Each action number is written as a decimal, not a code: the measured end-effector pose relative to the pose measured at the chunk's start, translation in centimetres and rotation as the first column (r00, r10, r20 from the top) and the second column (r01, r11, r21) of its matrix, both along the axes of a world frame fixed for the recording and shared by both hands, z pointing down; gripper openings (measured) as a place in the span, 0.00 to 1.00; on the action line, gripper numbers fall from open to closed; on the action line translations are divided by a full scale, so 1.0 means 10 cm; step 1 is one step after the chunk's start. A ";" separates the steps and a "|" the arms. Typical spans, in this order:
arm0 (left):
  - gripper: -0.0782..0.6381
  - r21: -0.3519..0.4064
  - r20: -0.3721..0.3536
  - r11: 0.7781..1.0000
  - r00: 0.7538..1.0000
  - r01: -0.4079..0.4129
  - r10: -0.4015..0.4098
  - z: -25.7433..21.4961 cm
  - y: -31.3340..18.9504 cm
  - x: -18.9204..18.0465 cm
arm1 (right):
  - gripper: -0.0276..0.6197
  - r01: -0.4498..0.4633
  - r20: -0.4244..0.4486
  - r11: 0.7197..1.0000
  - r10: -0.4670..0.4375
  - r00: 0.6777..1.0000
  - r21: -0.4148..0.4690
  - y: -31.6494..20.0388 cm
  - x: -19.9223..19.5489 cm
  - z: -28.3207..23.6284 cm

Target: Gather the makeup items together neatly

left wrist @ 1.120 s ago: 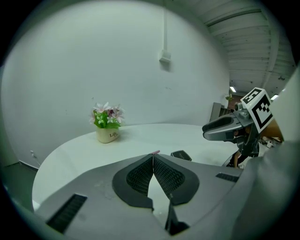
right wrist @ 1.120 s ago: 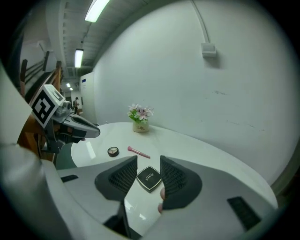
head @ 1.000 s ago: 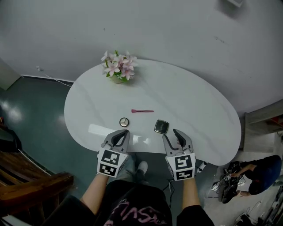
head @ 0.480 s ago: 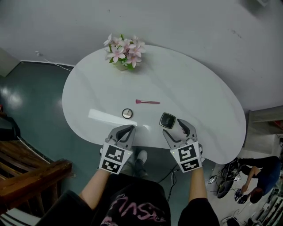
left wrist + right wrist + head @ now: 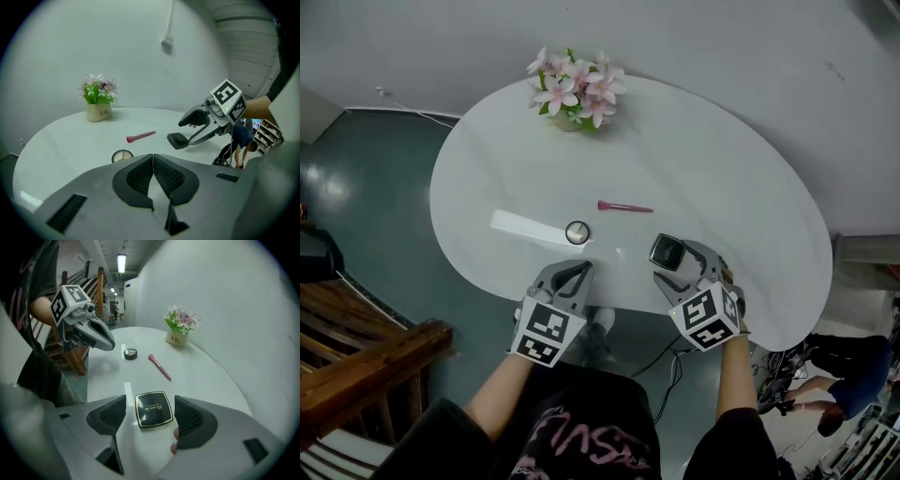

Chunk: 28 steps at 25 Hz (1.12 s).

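Head view with both tool views: state of the gathering task, read from left to right.

**Left tool** (image 5: 153, 158): jaws pressed together with nothing between them. It hovers at the near edge of the white oval surface (image 5: 722, 169), just short of the round compact.

**Round compact** (image 5: 577, 232): lies flat near the front edge, directly ahead of the left tool and touching no other item.

**Flower pot** (image 5: 577, 94): stands at the far rim, well apart from everything else. It is not a makeup item and probably needs no handling.

**Pink brush** (image 5: 624, 206): lies on its side, beyond and to the right of the round compact. It is between the two compacts but further from the person than either.

**Square black compact** (image 5: 667, 251): lies flat on the surface near the front edge, right of the brush.

**Right tool** (image 5: 675, 264): jaws opening and spread wide. The square compact sits between them, and a clear gap shows on each side, so neither pad presses on it.

**Progress:** the three items lie fairly near one another but form only a loose triangle with clear gaps, and none is aligned with another. The neat grouping appears largely undone. The square compact, framed by the right tool, looks like the item being dealt with now, while the round compact and the brush are yet to be brought in beside it.
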State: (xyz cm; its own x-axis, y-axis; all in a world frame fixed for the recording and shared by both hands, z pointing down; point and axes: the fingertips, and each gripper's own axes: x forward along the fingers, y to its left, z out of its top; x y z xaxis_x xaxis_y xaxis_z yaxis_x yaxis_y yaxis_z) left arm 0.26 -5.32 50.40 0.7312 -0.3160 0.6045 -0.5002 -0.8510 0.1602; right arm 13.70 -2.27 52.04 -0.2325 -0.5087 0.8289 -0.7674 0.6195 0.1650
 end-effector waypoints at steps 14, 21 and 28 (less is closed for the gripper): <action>0.13 -0.018 0.015 1.000 1.000 -0.021 0.021 0.11 -0.08 0.01 | 0.59 0.188 -0.019 0.961 -0.196 0.980 -0.202 -0.09 0.05 0.31; 0.13 -0.028 0.017 0.999 1.000 -0.025 0.025 0.15 -0.13 0.01 | 0.59 0.248 -0.003 0.918 -0.262 0.965 -0.309 -0.05 0.04 0.44; 0.13 -0.037 0.021 0.999 1.000 -0.019 0.020 0.18 -0.16 -0.02 | 0.59 0.264 -0.005 0.905 -0.282 0.959 -0.334 -0.06 0.03 0.45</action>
State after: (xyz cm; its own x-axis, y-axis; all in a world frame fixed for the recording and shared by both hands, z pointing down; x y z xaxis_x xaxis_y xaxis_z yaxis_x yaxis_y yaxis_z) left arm 0.02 -6.96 52.22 0.7241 -0.2790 0.6307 -0.4869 -0.8545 0.1811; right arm 13.95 -2.87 56.57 -0.2753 -0.1304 0.9525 -0.5566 0.8294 -0.0473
